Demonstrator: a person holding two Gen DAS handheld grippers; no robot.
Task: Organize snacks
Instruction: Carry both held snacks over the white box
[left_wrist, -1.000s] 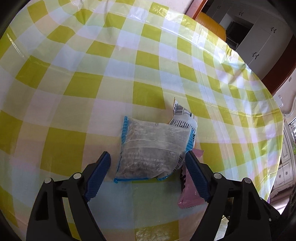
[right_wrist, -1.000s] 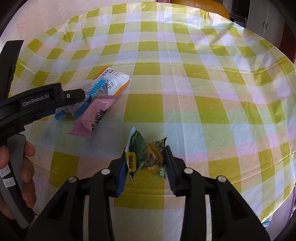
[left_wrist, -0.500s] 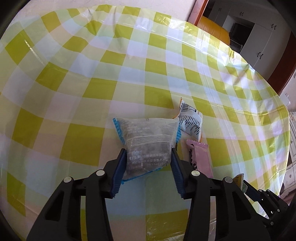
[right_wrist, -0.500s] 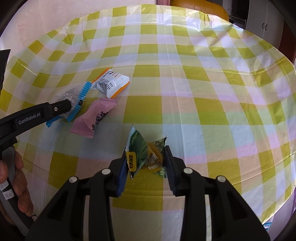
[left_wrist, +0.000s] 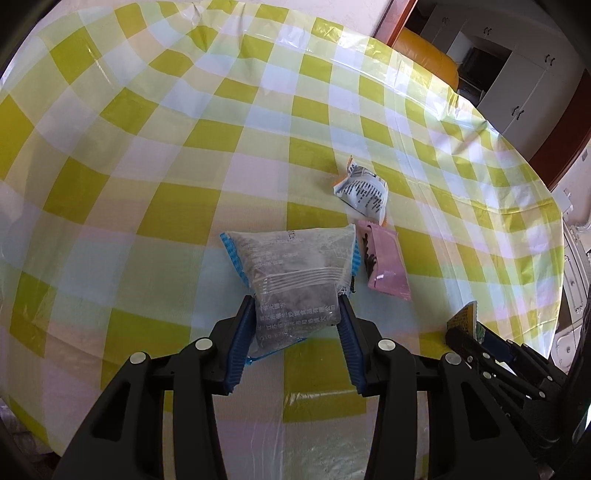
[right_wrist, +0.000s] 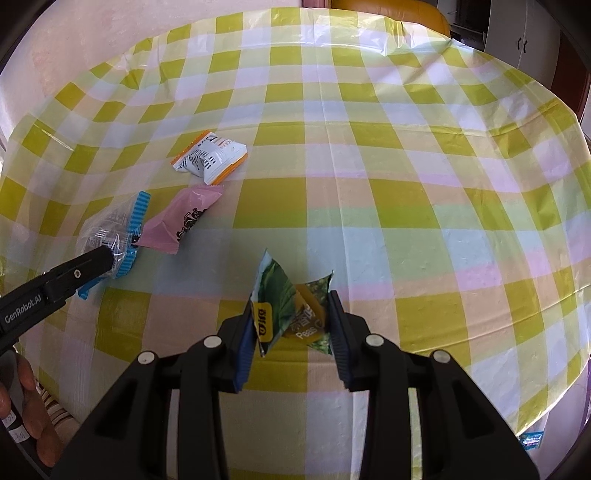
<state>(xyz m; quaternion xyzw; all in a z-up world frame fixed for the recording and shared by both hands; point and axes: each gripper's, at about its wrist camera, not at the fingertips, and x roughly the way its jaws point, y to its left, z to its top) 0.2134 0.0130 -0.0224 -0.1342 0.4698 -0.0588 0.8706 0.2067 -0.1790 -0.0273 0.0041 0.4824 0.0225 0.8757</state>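
My left gripper (left_wrist: 297, 314): clamped on the clear blue-edged packet (left_wrist: 291, 266).
My right gripper (right_wrist: 291, 321): clamped on the green packet (right_wrist: 291, 306).

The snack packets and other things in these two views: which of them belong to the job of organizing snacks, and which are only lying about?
Belong to the job:
- clear packet with blue edges, gripped by the left gripper
- green packet, gripped by the right gripper
- pink packet, on the table
- white and orange packet, on the table

Only lying about:
- checked tablecloth
- orange chair
- white cupboards
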